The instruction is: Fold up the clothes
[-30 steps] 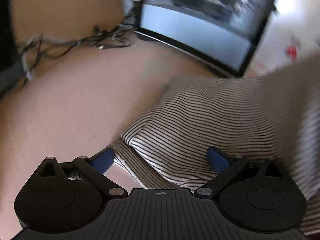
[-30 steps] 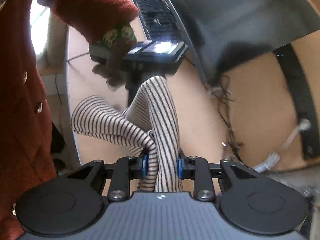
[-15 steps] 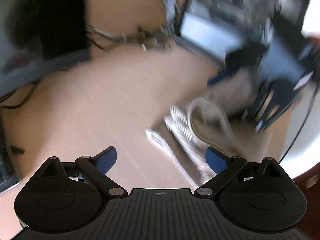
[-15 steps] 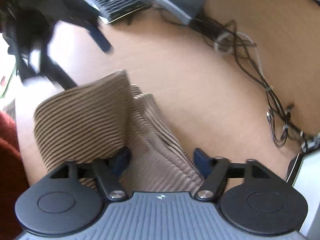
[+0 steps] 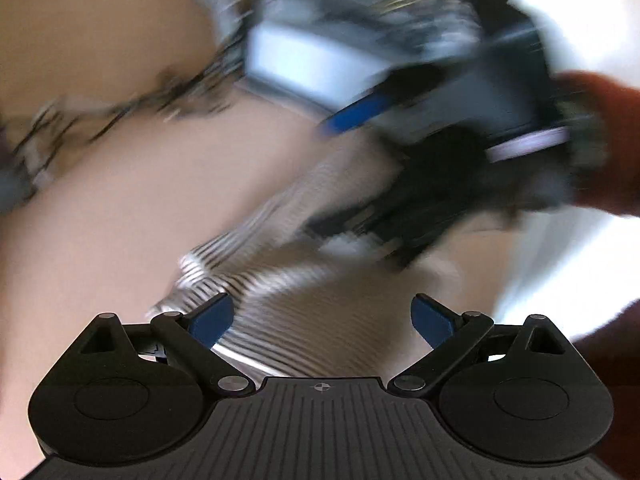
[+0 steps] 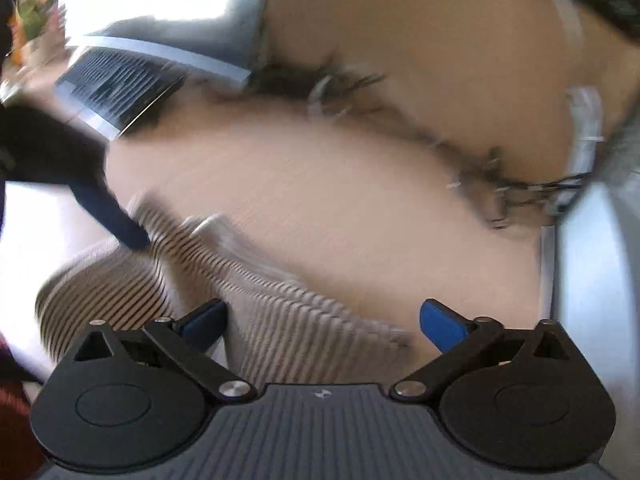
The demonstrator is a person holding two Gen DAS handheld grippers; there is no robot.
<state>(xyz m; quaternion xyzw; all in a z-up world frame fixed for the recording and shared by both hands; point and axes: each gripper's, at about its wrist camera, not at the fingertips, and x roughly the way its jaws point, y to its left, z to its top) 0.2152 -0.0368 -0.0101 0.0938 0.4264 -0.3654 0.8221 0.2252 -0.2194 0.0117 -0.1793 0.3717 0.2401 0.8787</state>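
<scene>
A black-and-white striped garment (image 5: 304, 300) lies bunched on the wooden desk (image 5: 120, 208). My left gripper (image 5: 322, 320) is open just above its near edge, holding nothing. In the right wrist view the same striped garment (image 6: 280, 320) lies under my right gripper (image 6: 323, 322), which is open and empty. The right gripper also shows blurred in the left wrist view (image 5: 420, 168), above the cloth's far end. One blue finger of the left gripper shows in the right wrist view (image 6: 120, 220), touching the garment's far side. Both views are motion-blurred.
A keyboard (image 6: 116, 88) and a monitor base (image 6: 192, 48) stand at the back left of the desk. A tangle of cables (image 6: 480, 168) runs along the back. A silver case (image 6: 592, 320) stands at the right. My red sleeve (image 5: 600, 140) shows at right.
My right gripper opened and let go of the striped garment, which dropped onto the desk. Both grippers swung fast over the cloth and stay open.
</scene>
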